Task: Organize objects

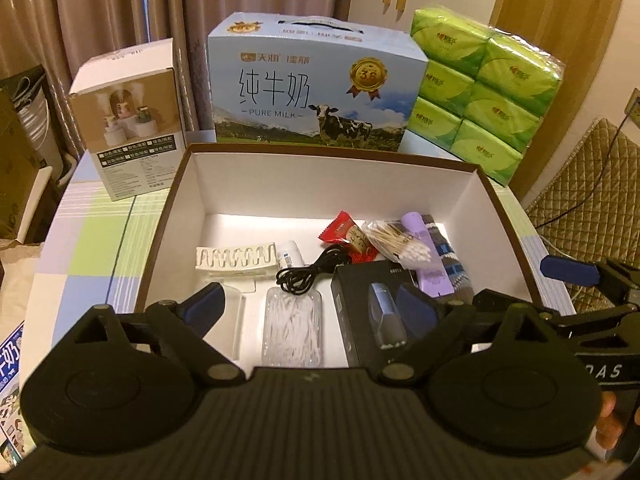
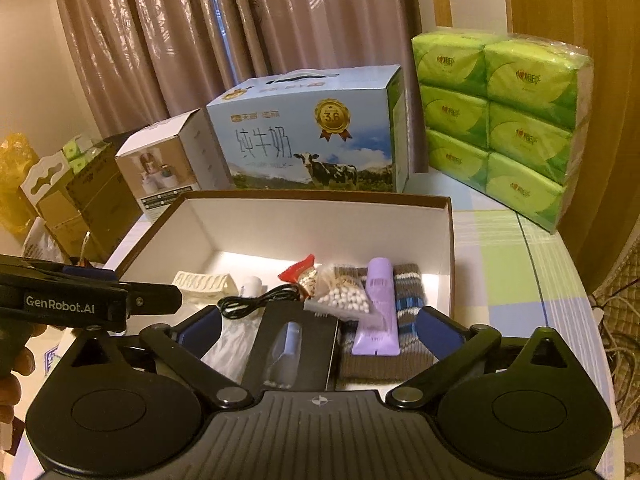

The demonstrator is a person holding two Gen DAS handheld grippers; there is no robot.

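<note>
**Box filled, both grippers empty**

Left wrist view: the left gripper (image 1: 312,306) has its jaws spread wide and grasps nothing. Beyond them sits the open box (image 1: 320,160); the bag of white sticks (image 1: 292,326) lies between the jaws, the black carton (image 1: 370,316) by the right one.

Right wrist view: the right gripper (image 2: 318,328) is likewise released over the carton, purple tube (image 2: 378,312) and knitted cloth (image 2: 408,316). Everything small appears packed; little seems left.

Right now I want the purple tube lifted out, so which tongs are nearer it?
Right. The right tongs hang open just before the purple tube; the left tongs sit open further left, above the clear bag.
</note>
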